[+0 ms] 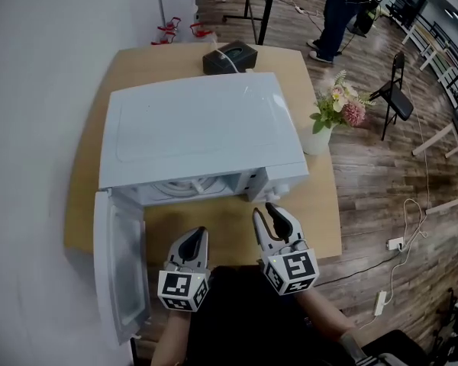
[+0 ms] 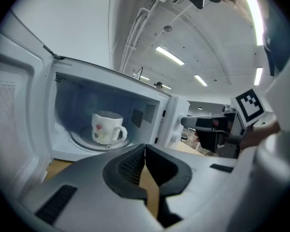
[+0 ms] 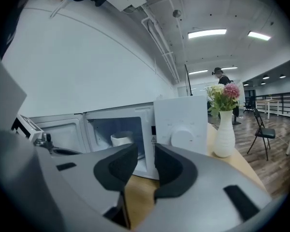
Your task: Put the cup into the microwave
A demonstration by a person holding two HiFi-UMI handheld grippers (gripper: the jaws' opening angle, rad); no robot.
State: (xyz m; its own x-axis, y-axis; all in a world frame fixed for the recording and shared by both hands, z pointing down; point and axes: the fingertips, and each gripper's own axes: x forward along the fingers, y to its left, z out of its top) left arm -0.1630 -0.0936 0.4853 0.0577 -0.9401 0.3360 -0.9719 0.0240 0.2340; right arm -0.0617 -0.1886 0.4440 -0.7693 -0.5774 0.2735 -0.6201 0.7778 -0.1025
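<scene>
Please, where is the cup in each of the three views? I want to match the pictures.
Head view: not to be made out; the top of the microwave covers the inside.
Left gripper view: the cup stands left of centre, on the round plate inside the microwave.
Right gripper view: left of centre, inside the microwave; only its upper part shows.
Shared landmark: the open door, at the left in every view.

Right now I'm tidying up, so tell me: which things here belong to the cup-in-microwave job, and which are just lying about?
Job:
- cup, already inside
- microwave
- its open door

Lying about:
- vase of flowers
- black box behind the microwave
- folding chair on the floor
</scene>
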